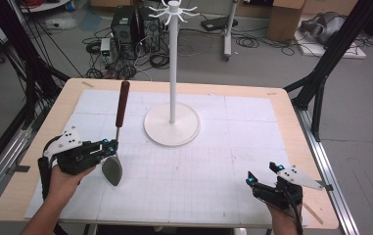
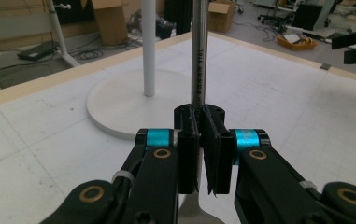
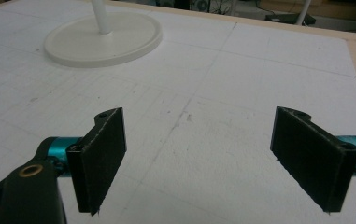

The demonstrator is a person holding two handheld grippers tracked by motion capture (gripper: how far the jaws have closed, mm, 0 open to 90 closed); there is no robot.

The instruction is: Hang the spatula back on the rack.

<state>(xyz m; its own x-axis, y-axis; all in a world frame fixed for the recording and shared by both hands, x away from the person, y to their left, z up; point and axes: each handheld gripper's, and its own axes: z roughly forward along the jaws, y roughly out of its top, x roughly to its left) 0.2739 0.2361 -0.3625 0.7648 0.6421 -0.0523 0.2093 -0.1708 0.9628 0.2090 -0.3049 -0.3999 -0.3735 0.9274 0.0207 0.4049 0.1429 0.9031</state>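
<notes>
A kitchen utensil with a brown handle (image 1: pixel 122 103), a thin metal shaft (image 2: pixel 199 56) and a rounded metal head (image 1: pixel 112 170) stands tilted over the left side of the white mat. My left gripper (image 1: pixel 109 147) is shut on its shaft just above the head; in the left gripper view the pads (image 2: pixel 189 140) press on the shaft from both sides. A white stand (image 1: pixel 173 63) with hooks at its top rises from a round base (image 1: pixel 172 129) at the mat's middle. My right gripper (image 1: pixel 261 172) rests near the front right corner, open, with nothing between its pads (image 3: pixel 103 149).
The white gridded mat (image 1: pixel 213 161) covers a wooden table (image 1: pixel 291 122). Black frame legs (image 1: pixel 321 73) stand at the right and left of the table. Boxes, cables and computer cases lie on the floor beyond the far edge.
</notes>
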